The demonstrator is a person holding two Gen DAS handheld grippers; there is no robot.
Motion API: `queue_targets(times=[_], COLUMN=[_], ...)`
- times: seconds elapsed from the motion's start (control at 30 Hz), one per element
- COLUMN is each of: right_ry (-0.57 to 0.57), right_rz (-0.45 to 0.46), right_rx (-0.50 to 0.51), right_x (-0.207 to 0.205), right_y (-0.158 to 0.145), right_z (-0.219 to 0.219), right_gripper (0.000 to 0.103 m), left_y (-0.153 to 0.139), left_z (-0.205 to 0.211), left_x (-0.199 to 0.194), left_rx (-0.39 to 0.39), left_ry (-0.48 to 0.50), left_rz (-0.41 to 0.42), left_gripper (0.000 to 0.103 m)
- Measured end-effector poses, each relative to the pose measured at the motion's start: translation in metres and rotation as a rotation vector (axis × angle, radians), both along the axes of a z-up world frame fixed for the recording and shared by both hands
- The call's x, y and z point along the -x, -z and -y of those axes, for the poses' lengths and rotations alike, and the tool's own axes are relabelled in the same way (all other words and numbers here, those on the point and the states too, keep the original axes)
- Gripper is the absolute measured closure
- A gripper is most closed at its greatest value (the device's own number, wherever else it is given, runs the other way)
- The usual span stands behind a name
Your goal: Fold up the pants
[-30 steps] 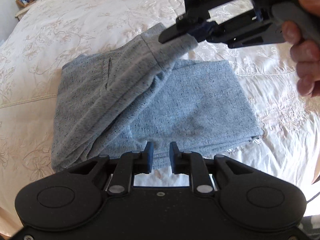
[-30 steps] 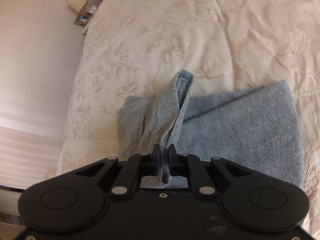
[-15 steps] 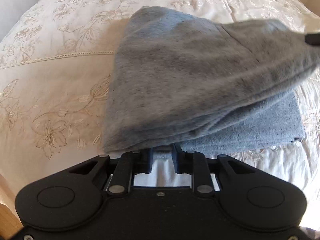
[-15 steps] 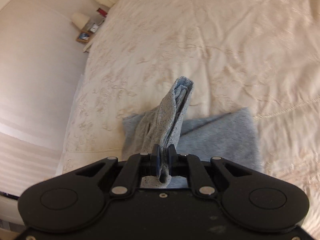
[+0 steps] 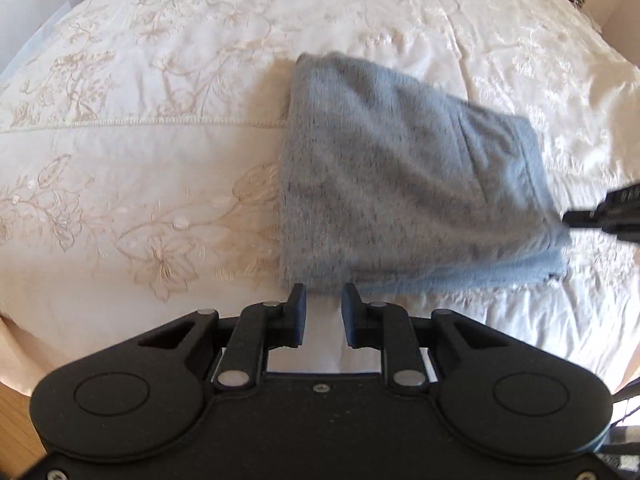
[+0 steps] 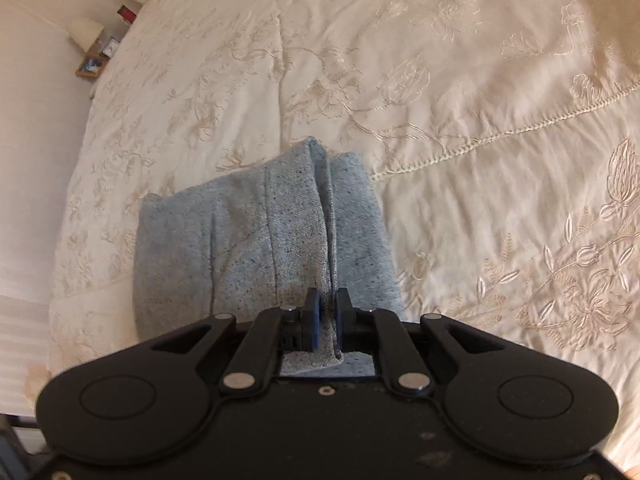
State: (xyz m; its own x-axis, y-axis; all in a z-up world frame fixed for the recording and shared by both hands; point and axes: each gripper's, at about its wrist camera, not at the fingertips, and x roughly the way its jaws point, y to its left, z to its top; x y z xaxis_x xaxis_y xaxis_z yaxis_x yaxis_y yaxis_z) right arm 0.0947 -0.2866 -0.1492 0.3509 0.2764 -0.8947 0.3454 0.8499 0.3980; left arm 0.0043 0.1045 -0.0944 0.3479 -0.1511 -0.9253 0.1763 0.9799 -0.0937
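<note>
Left wrist view is showing the grey pants (image 5: 404, 184) lying folded on a cream bedspread (image 5: 160, 128) embroidered with flowers, filling the centre right of the frame and somewhat blurred. The left gripper (image 5: 323, 300) is hovering at the bottom centre, its jaws parted with nothing between them, just short of the fabric's near edge. At the right edge the right gripper (image 5: 600, 216) is reaching in against the pants. Right wrist view is showing that gripper (image 6: 327, 304) pinching a ridge of the pants (image 6: 260, 240) between nearly closed jaws. A stitched seam (image 6: 480, 140) is running across the bedspread (image 6: 440, 60). In the upper left, a lamp (image 6: 86, 32) and a framed picture (image 6: 90, 66) are standing on a nightstand beside a pale wall (image 6: 32, 120).
</note>
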Motion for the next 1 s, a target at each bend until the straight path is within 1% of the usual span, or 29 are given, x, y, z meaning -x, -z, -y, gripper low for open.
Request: queue_targets(times=[0.03, 0.1, 0.17, 0.2, 0.27, 0.3, 0.37, 0.47, 0.5, 0.53, 0.6, 0.67, 0.73, 0.8, 0.9, 0.93, 1.0], right_ry=[0.012, 0.038, 0.063, 0.08, 0.103, 0.105, 0.099, 0.06, 0.035, 0.008, -0.047, -0.075, -0.078, -0.07, -0.008, 0.011, 0.046], right_rz=[-0.027, -0.067, -0.07, -0.042, 0.05, 0.079, 0.102, 0.104, 0.1, 0.093, 0.067, 0.051, 0.038, 0.02, 0.019, 0.019, 0.031], right_rx=[0.01, -0.006, -0.022, -0.033, -0.042, -0.042, -0.041, -0.029, -0.019, -0.005, 0.018, -0.01, -0.02, -0.045, -0.094, -0.093, -0.091], right_x=[0.001, 0.006, 0.012, 0.015, 0.016, 0.013, 0.0, -0.023, -0.031, -0.037, -0.051, -0.059, -0.063, -0.065, -0.062, -0.06, -0.054], right_y=[0.006, 0.017, 0.014, 0.009, -0.001, -0.005, -0.007, 0.002, 0.006, 0.011, 0.022, 0.033, 0.041, 0.05, 0.053, 0.052, 0.049], right_z=[0.002, 0.008, 0.012, 0.014, 0.018, 0.018, 0.017, 0.012, 0.01, 0.007, 0.0, -0.003, -0.003, 0.001, 0.011, 0.013, 0.017], right_gripper=[0.101, 0.101, 0.1, 0.094, 0.076, 0.062, 0.062, 0.061, 0.061, 0.061, 0.061, 0.06, 0.058, 0.058, 0.059, 0.061, 0.06], left_y=[-0.006, -0.011, -0.013, -0.012, -0.003, 0.005, 0.027, 0.071, 0.079, 0.081, 0.077, 0.075, 0.073, 0.068, 0.063, 0.062, 0.063], left_z=[0.002, 0.01, 0.019, 0.023, 0.035, 0.039, 0.046, 0.046, 0.043, 0.04, 0.035, 0.03, 0.026, 0.022, 0.017, 0.015, 0.015], left_x=[-0.009, -0.033, -0.056, -0.066, -0.086, -0.094, -0.106, -0.11, -0.107, -0.105, -0.102, -0.099, -0.098, -0.1, -0.1, -0.1, -0.1], left_rx=[0.02, 0.045, 0.051, 0.052, 0.058, 0.056, 0.006, -0.079, -0.076, -0.069, -0.049, -0.041, -0.023, -0.004, 0.019, 0.022, 0.018], left_ry=[-0.015, -0.037, -0.049, -0.05, -0.041, -0.037, -0.039, -0.023, -0.021, -0.022, -0.022, -0.018, -0.02, -0.024, -0.023, -0.019, -0.004], left_rz=[0.01, 0.021, 0.034, 0.036, 0.028, 0.017, -0.031, -0.124, -0.118, -0.105, -0.099, -0.103, -0.106, -0.115, -0.128, -0.131, -0.135], left_gripper=[0.073, 0.073, 0.073, 0.073, 0.07, 0.068, 0.068, 0.067, 0.065, 0.063, 0.063, 0.063, 0.063, 0.063, 0.064, 0.064, 0.064])
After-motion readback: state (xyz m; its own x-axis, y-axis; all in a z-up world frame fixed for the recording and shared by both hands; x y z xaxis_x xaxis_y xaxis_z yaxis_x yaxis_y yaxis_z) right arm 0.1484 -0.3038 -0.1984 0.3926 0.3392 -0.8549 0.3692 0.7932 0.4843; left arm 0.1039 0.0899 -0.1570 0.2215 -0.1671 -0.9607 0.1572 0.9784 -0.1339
